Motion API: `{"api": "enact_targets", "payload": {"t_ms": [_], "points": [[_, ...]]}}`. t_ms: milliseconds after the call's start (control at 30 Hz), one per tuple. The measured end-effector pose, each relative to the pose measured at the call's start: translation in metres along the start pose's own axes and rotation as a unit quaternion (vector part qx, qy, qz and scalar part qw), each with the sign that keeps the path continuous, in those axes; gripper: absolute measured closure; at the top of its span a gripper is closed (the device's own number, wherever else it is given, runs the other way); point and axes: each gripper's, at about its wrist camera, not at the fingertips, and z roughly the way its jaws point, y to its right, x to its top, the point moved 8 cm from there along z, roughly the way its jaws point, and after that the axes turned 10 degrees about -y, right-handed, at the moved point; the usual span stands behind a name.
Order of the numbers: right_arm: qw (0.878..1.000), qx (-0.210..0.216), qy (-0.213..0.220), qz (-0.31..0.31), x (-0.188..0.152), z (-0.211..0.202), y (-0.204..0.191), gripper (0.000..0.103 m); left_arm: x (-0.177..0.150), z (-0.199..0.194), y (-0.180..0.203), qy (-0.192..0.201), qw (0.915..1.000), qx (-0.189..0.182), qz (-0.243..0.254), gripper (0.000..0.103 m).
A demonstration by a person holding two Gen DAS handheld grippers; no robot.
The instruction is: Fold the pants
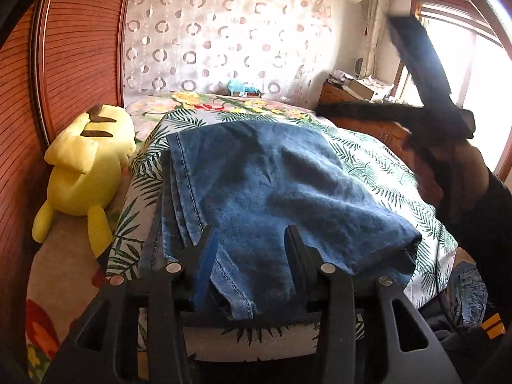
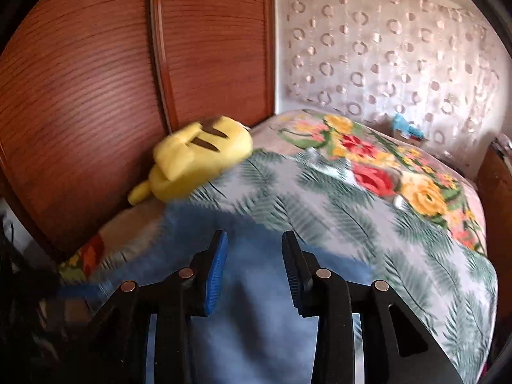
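Left fingers (image 1: 252, 240) apart, perhaps gripping jeans (image 1: 272, 172) hem

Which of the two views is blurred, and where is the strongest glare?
Right wrist view: motion blur smears the jeans, the bedspread and the yellow plush toy. Left wrist view: mostly sharp, but the window is blown out white, and the right gripper in front of it is dark and blurred.
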Motion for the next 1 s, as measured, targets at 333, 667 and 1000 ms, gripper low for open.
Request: {"api": "enact_targets", "payload": {"t_ms": [333,667,1000], "points": [[0.998,-0.005,-0.037,0.049,-0.104,-0.033,0.033,0.055,-0.003,0.022,0.011,-0.023,0.9997,0.004,0.005,0.024],[0.995,0.005,-0.061,0.083,-0.143,-0.036,0.023,0.055,-0.012,0.039,0.011,-0.045,0.9988,0.017,0.009,0.024],[0.99,0.032,-0.063,0.121,-0.148,-0.027,0.022,0.052,-0.014,0.043,0.011,-0.041,0.9988,0.028,0.007,0.024]]}}
